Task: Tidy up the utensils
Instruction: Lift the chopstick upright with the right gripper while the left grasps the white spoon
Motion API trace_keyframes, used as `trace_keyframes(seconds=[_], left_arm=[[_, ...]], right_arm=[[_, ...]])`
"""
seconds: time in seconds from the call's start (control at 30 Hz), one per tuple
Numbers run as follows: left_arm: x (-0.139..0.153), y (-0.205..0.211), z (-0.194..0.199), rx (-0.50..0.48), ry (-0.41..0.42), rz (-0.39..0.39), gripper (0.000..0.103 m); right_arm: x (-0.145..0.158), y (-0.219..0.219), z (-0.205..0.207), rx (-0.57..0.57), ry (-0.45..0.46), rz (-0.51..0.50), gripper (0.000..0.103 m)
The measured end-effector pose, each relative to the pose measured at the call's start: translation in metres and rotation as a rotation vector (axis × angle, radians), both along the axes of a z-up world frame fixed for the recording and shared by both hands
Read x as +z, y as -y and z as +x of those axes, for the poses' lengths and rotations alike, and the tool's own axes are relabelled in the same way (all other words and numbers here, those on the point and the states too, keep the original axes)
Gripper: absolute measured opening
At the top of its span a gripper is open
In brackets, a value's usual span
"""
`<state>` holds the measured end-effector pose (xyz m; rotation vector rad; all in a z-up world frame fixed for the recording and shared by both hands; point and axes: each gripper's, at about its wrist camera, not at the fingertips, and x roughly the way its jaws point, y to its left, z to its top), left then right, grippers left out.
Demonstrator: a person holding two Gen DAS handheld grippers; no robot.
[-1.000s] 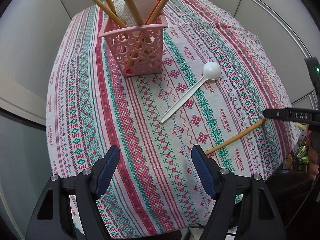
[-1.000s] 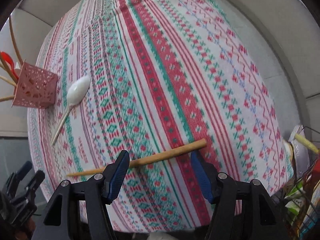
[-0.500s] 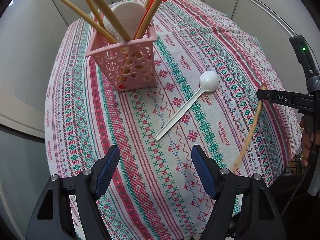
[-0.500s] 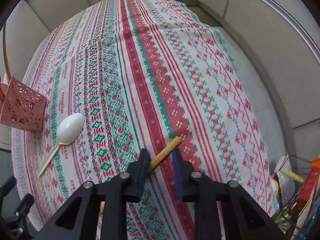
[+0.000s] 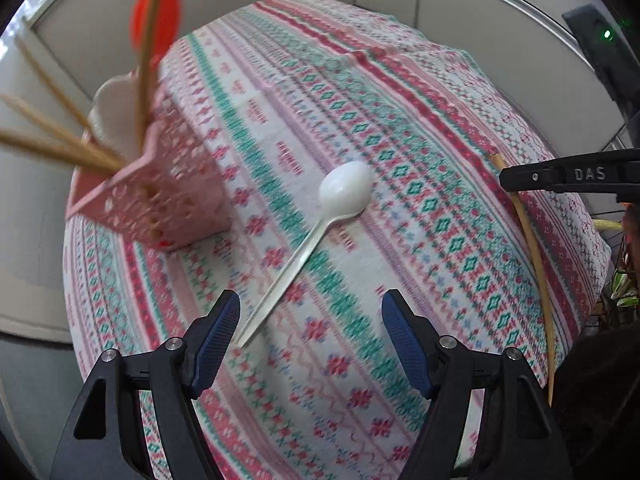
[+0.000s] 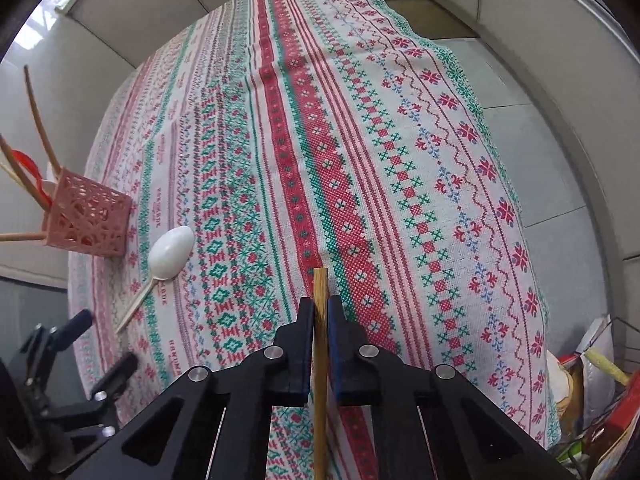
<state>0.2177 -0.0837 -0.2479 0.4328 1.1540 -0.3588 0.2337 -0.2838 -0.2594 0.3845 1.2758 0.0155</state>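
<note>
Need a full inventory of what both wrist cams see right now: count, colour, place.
tablecloth: 1, white with red and green stitch bands, covers the table
utensil basket: 1, pink, perforated, table's far left
wooden sticks in basket: several, tan, leaning out of the top
red utensil: 1, in the basket
white utensil: 1, in the basket
plastic spoon: 1, white, flat on the cloth right of the basket
wooden stick: 1, tan, clamped in the right gripper
bags and packets: some, mixed colours, off the table's right edge
left gripper: black, blue pads, open near the spoon's handle tip
right gripper: black, shut on the stick
</note>
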Motion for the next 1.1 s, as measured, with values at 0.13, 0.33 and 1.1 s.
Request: trace_keyframes(seconds=[0.13,0.33,1.1], left_arm=[[-0.004,0.023,0.012,-0.035,0.038,0.012,0.070],[-0.024,0.042,0.037,-0.018,0.056,0.084,0.060],[-0.009,0.038,0.040,-0.011,0.019,-0.091,0.039]], right_arm=[[0.010,0.005,-0.008,0.004,0.029,0.046,0.007],[0.013,0.013,-0.014,0.001,0.040,0.081,0.007],[0.035,0.034,-0.035,-0.007,0.084,0.103,0.007]])
